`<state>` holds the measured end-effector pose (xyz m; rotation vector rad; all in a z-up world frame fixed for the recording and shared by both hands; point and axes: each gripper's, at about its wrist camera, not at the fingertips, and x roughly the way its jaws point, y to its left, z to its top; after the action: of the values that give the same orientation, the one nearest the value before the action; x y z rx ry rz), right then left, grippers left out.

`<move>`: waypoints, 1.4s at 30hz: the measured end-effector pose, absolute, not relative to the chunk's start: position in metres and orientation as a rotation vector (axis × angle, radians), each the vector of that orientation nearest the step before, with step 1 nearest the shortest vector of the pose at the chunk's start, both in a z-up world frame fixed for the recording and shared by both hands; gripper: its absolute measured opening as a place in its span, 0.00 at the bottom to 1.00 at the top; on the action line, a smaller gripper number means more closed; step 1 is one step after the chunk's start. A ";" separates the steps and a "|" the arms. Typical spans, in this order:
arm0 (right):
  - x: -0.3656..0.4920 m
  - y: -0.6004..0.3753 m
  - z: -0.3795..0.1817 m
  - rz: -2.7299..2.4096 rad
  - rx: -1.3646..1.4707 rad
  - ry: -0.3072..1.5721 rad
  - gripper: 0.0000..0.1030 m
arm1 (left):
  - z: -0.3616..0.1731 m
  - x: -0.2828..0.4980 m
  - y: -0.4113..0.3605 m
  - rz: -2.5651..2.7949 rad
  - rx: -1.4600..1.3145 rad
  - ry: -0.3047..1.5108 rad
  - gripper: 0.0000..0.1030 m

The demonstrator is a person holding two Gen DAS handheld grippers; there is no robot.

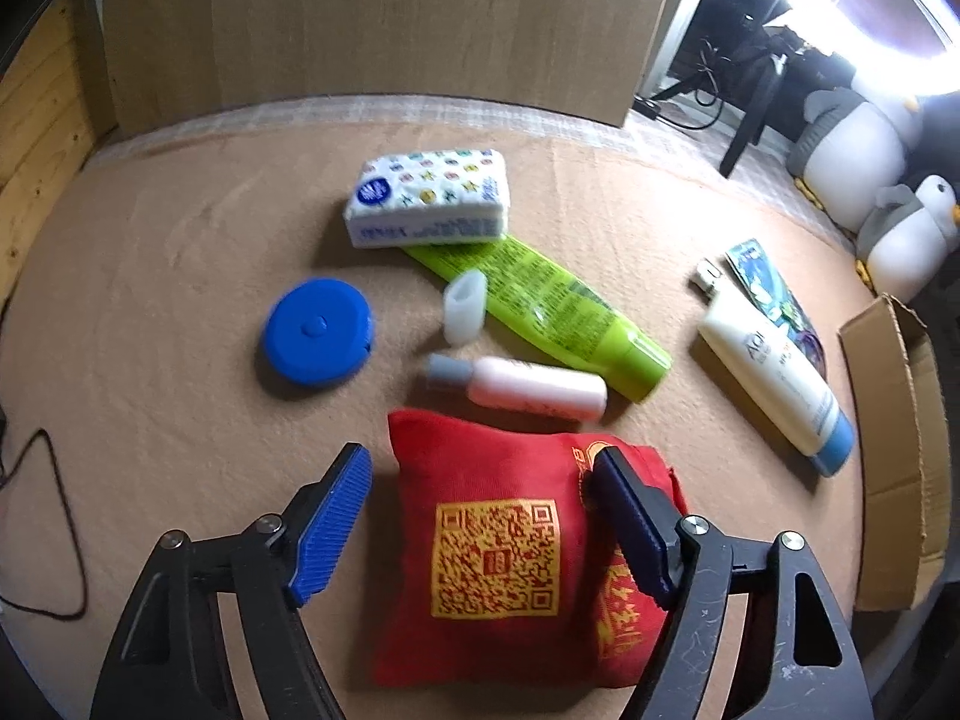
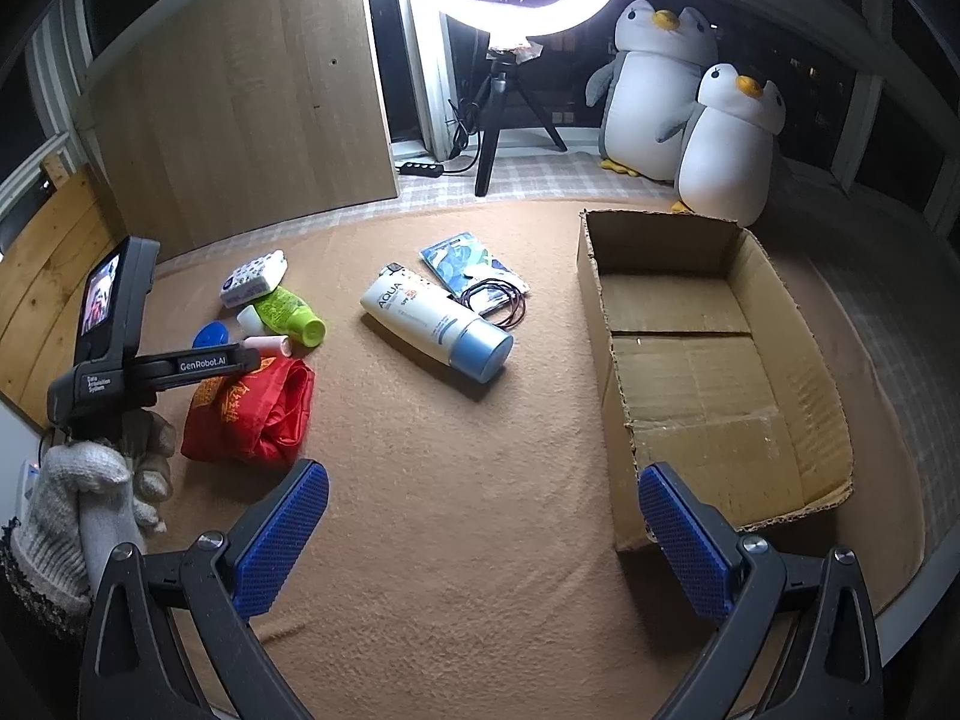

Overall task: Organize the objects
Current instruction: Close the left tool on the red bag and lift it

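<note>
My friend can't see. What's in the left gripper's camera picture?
The left gripper, its blue pads apart, hangs over a red cloth bag on a tan blanket. Beyond lie a pink bottle, green tube, blue disc and tissue pack.

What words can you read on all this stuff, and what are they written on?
"AQUA": on the white tube with the blue cap.
"GenRobot.AI": on the left gripper, along its body.
"Data Acquisition System": small print on that gripper's housing, only roughly legible.
QR code and yellow characters: on the red bag, too stylised to read.
Green tube, tissue pack, pink bottle: print too small or blurred.
</note>
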<state>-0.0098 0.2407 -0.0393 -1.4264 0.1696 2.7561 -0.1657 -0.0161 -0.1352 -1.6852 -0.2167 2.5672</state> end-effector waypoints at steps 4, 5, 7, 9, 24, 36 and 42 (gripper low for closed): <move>-0.012 0.239 -0.040 2.762 -1.436 0.172 0.99 | -0.144 -0.157 -0.014 2.503 -1.694 -0.294 0.77; -0.012 0.238 -0.041 2.763 -1.436 0.171 0.99 | -0.145 -0.153 -0.014 2.496 -1.694 -0.311 0.77; -0.011 0.237 -0.041 2.766 -1.439 0.170 0.99 | -0.146 -0.146 -0.013 2.481 -1.693 -0.335 0.77; -0.011 0.236 -0.042 2.767 -1.442 0.170 0.99 | -0.147 -0.137 -0.008 2.458 -1.691 -0.338 0.77; -0.018 0.234 -0.055 2.780 -1.504 0.225 0.99 | -0.146 -0.068 0.028 2.328 -1.664 -0.255 0.77; -0.032 0.219 -0.087 2.765 -1.751 0.363 0.99 | -0.124 -0.051 -0.001 2.292 -1.582 -0.208 0.84; -0.039 0.206 -0.106 2.731 -1.883 0.438 0.99 | -0.126 -0.035 0.012 2.206 -1.551 -0.153 0.84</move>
<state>-0.0390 0.2056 -0.1058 -1.8834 0.4383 2.7314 -0.0348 0.0124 -0.1258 -1.5507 -0.1534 2.2062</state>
